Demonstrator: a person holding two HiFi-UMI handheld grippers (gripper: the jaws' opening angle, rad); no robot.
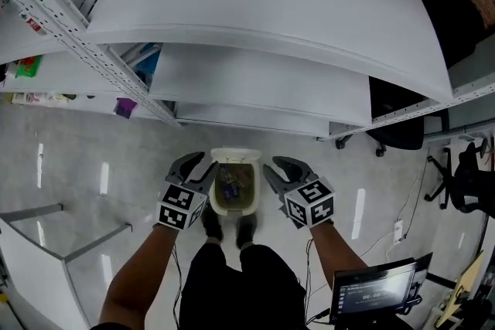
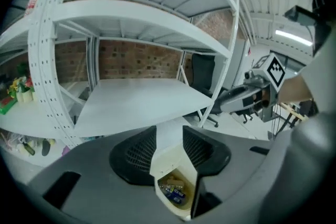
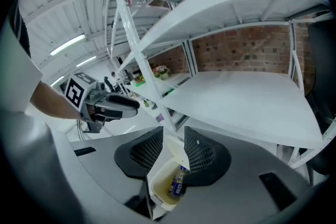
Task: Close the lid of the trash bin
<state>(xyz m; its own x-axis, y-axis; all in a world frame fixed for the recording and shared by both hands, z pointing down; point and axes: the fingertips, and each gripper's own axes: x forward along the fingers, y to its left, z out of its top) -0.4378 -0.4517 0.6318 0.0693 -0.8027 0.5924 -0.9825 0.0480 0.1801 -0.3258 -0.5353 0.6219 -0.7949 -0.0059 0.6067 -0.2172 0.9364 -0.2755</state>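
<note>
The step in hand looks like the approach: the trash bin (image 1: 234, 193) stands open on the floor (image 1: 93, 158), and neither claw touches it. The left claw (image 1: 199, 168) hangs just to the bin's left with its 2 jaws apart and nothing between the pads. The right claw (image 1: 280, 172) mirrors it just to the bin's right, jaws also apart and empty. Both point downward, so the bin sits below and between them. Its lid (image 1: 235, 156) stands up at the far side, past the jaw tips, close under the white shelving (image 1: 255, 81). A bottle (image 3: 178, 184) and other rubbish (too small to name) lie inside. My guess is that 1 claw next has to reach over the lid's top edge and tip it back toward the person until it drops onto the rim.
</note>
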